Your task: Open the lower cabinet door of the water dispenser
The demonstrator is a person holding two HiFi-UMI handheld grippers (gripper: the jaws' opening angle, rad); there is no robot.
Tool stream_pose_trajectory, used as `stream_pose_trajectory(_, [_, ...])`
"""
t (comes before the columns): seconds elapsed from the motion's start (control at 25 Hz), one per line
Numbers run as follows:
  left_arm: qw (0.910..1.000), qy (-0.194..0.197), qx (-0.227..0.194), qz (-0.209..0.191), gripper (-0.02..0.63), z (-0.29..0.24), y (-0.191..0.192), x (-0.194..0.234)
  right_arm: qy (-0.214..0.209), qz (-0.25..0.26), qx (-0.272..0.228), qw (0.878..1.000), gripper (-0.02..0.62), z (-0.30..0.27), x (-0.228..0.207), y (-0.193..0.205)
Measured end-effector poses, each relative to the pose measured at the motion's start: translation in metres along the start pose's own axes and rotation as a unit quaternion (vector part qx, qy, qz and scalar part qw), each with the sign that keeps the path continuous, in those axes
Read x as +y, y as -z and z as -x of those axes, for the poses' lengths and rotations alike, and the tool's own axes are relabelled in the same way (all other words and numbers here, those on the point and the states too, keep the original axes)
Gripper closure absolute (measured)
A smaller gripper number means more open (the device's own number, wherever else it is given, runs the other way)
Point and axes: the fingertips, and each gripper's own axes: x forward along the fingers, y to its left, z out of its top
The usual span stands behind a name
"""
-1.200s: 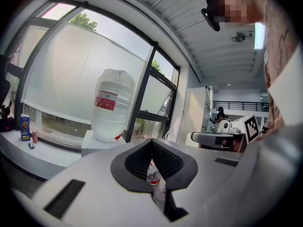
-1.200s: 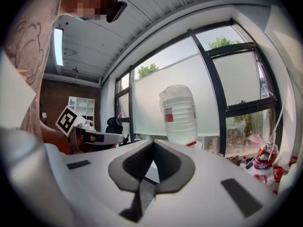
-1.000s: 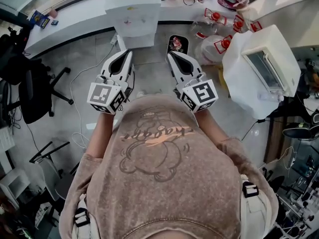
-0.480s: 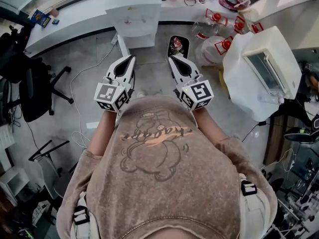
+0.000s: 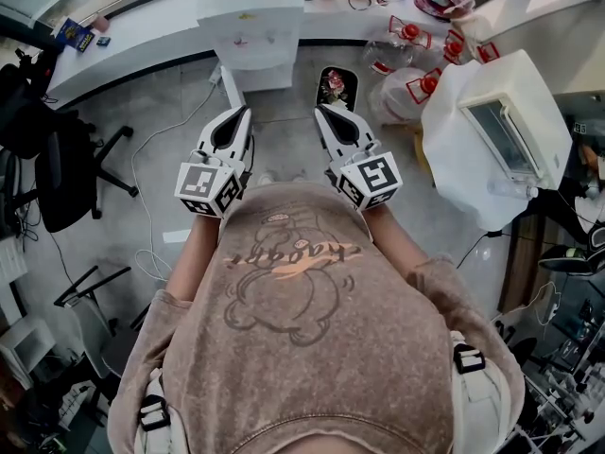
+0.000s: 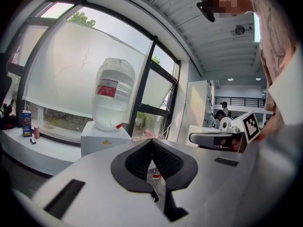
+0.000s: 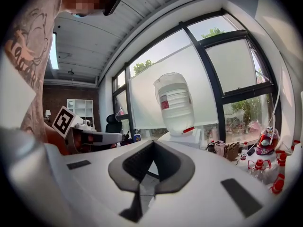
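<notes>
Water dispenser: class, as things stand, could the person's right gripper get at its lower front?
Probably yes, with a step closer. The right gripper points toward the water dispenser but stands apart from it; only floor shows between them. Its jaws are shut.

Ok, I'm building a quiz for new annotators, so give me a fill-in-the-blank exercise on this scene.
The clear upturned water bottle on the white water dispenser carries a ___ label.
The jaws of the left gripper and the right gripper are both ___.
In the head view, the black office chair stands at the picture's ___ side.
Missing words: red; shut; left.
</notes>
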Motion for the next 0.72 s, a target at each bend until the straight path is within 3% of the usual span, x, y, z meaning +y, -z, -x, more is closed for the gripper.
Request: stream_pose_trajectory(0.72, [0.9999, -0.008, -0.002, 0.015, 0.588, -0.006, 0.002, -0.004, 0.019, -0.001, -0.006, 1.0, 0.589, 0.001, -0.012, -0.003])
